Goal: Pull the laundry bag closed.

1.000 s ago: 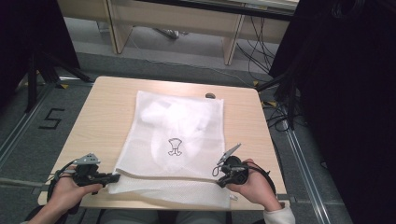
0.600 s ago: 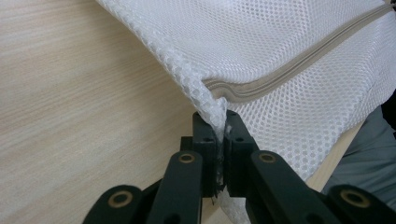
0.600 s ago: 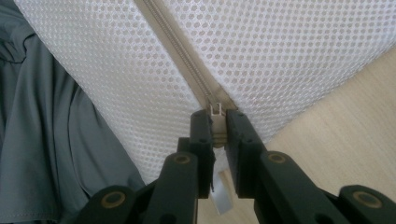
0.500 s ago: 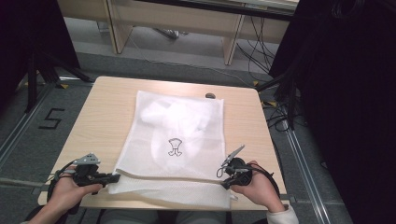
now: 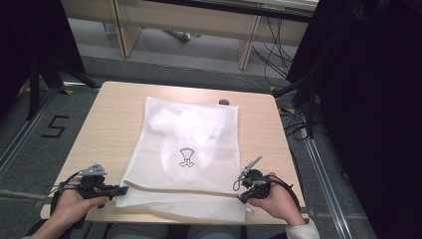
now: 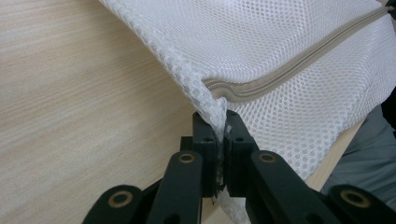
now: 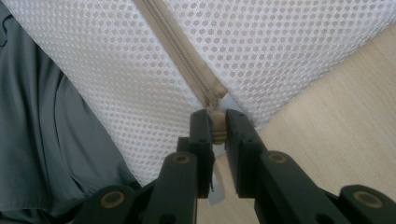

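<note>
A white mesh laundry bag lies flat on the wooden table, with a small black figure printed on it and pale clothing inside. Its beige zipper runs along the near edge. My left gripper is shut on the bag's near left corner, right beside the zipper's end. My right gripper is at the near right corner, shut on the zipper pull at the end of the zipper track.
The table has bare wood on both sides of the bag and a small dark object at its far edge. A person's grey-trousered lap lies just below the near edge. Desk legs and cables stand beyond.
My right gripper has slid slightly rightward and toward the near edge with the zipper pull. The left gripper has held still on the corner.
</note>
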Tool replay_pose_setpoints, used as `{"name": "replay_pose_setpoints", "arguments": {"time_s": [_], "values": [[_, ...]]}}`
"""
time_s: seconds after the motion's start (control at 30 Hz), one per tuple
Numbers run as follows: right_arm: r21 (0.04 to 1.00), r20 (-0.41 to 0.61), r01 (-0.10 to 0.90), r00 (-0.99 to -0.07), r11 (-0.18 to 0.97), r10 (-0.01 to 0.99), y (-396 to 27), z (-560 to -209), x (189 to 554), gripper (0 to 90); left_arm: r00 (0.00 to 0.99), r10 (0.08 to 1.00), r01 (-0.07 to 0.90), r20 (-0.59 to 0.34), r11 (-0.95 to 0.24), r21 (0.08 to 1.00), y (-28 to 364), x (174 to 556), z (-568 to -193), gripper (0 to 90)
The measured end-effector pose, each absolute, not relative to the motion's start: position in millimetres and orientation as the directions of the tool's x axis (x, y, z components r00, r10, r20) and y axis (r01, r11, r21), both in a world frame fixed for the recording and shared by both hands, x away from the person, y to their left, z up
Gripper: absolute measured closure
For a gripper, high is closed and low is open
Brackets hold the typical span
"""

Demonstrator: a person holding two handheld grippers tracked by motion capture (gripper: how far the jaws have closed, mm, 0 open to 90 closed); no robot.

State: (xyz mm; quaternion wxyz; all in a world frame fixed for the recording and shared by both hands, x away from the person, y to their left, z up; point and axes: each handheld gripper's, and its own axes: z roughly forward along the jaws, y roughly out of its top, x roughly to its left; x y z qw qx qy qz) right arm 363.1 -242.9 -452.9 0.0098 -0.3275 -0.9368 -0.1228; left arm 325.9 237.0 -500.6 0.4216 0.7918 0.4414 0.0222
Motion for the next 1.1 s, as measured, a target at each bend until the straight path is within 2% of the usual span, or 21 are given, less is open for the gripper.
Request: {"name": "replay_pose_setpoints", "arguments": {"time_s": [0.2, 0.23, 0.3, 0.33, 0.47, 0.5, 0.57, 0.7, 0.8, 1.1], "values": [[0.227, 0.105, 0.601, -0.798, 0.766, 0.594, -243, -457, 364, 80.6, 0.607, 0.721, 0.672, -0.333, -0.244, 0.699, 235, 325, -503, 84.5], [0.223, 0.103, 0.612, -0.789, 0.759, 0.606, -243, -456, 363, 79.8, 0.615, 0.720, 0.677, -0.321, -0.274, 0.683, 236, 326, -502, 84.0], [0.237, 0.086, 0.615, -0.784, 0.752, 0.615, -246, -458, 361, 67.9, 0.611, 0.726, 0.679, -0.315, -0.276, 0.681, 238, 326, -503, 82.2], [0.273, 0.079, 0.622, -0.775, 0.734, 0.628, -247, -460, 360, 61.8, 0.606, 0.729, 0.678, -0.318, -0.264, 0.686, 237, 325, -503, 80.8], [0.404, 0.079, 0.626, -0.751, 0.668, 0.656, -256, -458, 359, 52.5, 0.598, 0.742, 0.652, -0.305, -0.228, 0.723, 239, 325, -499, 65.7], [0.445, 0.084, 0.652, -0.713, 0.614, 0.696, -259, -455, 359, 51.0, 0.600, 0.742, 0.641, -0.299, -0.222, 0.735, 240, 325, -499, 60.2], [0.477, 0.097, 0.696, -0.648, 0.536, 0.756, -264, -449, 357, 49.2, 0.586, 0.759, 0.614, -0.284, -0.187, 0.767, 242, 325, -497, 51.6], [0.584, 0.123, 0.689, -0.599, 0.430, 0.792, -275, -454, 365, 46.8, 0.563, 0.785, 0.590, -0.258, -0.163, 0.791, 250, 327, -495, 40.2], [0.574, 0.130, 0.706, -0.580, 0.416, 0.804, -276, -456, 366, 46.4, 0.548, 0.801, 0.591, -0.240, -0.168, 0.789, 252, 327, -496, 34.1], [0.600, 0.152, 0.709, -0.555, 0.369, 0.818, -274, -461, 367, 44.6, 0.560, 0.799, 0.579, -0.219, -0.187, 0.794, 251, 327, -495, 33.5]]}}
